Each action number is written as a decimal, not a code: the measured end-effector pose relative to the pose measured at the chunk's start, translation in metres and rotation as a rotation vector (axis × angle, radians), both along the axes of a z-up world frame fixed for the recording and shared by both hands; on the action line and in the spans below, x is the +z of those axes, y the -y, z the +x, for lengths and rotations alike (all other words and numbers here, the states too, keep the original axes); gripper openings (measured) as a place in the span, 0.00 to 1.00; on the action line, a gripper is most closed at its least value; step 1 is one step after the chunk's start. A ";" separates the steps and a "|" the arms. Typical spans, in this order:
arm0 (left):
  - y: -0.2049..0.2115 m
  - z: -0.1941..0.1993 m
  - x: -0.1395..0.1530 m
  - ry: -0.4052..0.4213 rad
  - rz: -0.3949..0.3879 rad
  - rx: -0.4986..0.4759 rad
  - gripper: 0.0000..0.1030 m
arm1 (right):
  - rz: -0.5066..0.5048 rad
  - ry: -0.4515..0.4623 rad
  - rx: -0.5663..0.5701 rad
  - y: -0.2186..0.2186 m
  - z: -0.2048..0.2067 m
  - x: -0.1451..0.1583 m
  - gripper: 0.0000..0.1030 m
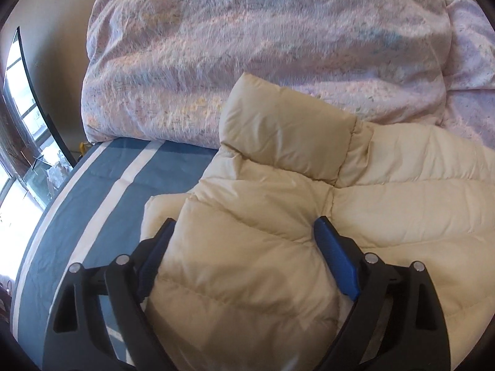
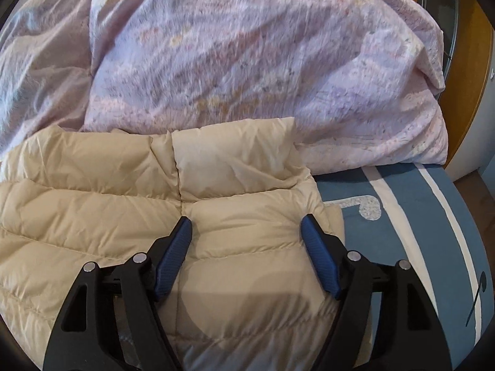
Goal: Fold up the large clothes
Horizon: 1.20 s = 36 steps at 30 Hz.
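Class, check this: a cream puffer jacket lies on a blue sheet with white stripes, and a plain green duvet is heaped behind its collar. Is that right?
One detail is wrong. The duvet heaped behind the collar is pinkish-lilac with a faint floral print, not plain green; both wrist views show it. The cream puffer jacket does lie on the blue sheet with white stripes.

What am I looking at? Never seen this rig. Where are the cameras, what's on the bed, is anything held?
No robot: a person carries a two-finger gripper in each hand, each with a fisheye camera looking along its fingers. One picture shows the left gripper, the other the right gripper. A cream puffer jacket lies on a blue striped sheet, with a pink floral duvet heaped behind. Both grippers stand wide open astride the jacket's padding near its collar; neither visibly clamps it.
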<state>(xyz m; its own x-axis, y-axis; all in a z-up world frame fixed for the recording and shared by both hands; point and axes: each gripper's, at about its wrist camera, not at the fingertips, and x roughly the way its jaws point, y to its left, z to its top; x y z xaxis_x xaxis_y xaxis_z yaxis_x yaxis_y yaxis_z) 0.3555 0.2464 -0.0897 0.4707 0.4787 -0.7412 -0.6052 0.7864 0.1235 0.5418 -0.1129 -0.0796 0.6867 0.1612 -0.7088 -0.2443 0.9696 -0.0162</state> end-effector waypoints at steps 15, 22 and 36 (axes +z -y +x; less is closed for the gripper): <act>-0.030 0.006 -0.021 0.018 -0.144 0.019 0.98 | -0.019 -0.072 -0.016 -0.003 0.017 -0.020 0.82; -0.041 0.009 -0.026 0.012 -0.161 0.021 0.98 | -0.030 -0.079 -0.023 -0.002 0.033 -0.027 0.84; -0.043 0.008 -0.028 0.014 -0.171 0.024 0.98 | -0.015 -0.083 -0.025 0.002 0.032 -0.025 0.85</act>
